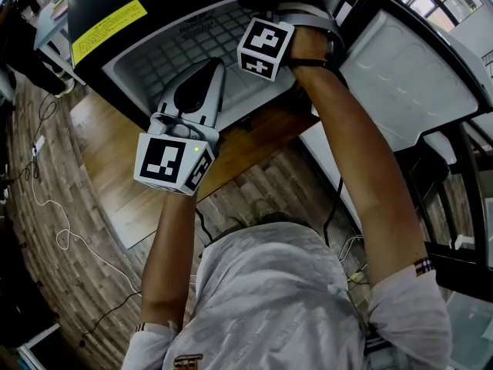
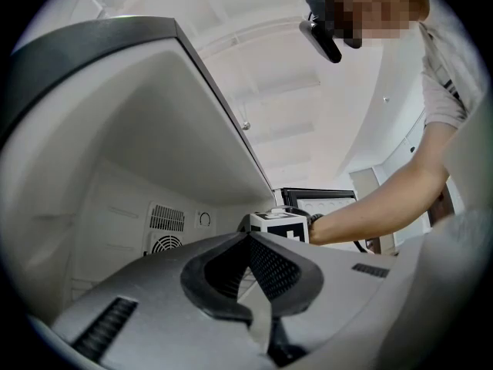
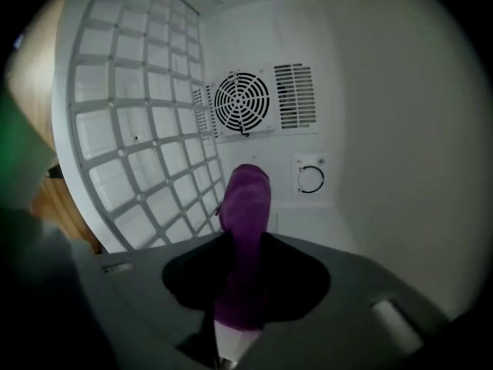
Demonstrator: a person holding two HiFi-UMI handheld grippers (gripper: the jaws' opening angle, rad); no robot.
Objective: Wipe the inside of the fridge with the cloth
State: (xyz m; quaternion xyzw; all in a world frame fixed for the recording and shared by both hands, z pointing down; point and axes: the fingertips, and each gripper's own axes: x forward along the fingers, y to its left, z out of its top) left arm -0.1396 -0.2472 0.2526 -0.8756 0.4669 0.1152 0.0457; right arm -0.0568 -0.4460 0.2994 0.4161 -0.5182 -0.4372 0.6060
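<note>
The small fridge (image 1: 154, 68) stands open, its white door (image 1: 400, 75) swung out to the right. My right gripper (image 3: 245, 237) is inside the fridge, shut on a purple cloth (image 3: 245, 206) that sticks out past the jaws toward the back wall. Its marker cube (image 1: 266, 48) shows in the head view. My left gripper (image 1: 214, 68) is at the fridge mouth, left of the right one. Its jaws are shut and empty, also in the left gripper view (image 2: 250, 241).
A white wire shelf (image 3: 131, 129) lies to the left of the cloth. On the back wall sit a round fan grille (image 3: 243, 102) and a dial (image 3: 311, 179). The fridge rests on a wooden table (image 1: 115, 153). Cables (image 1: 54, 206) trail over the floor at left.
</note>
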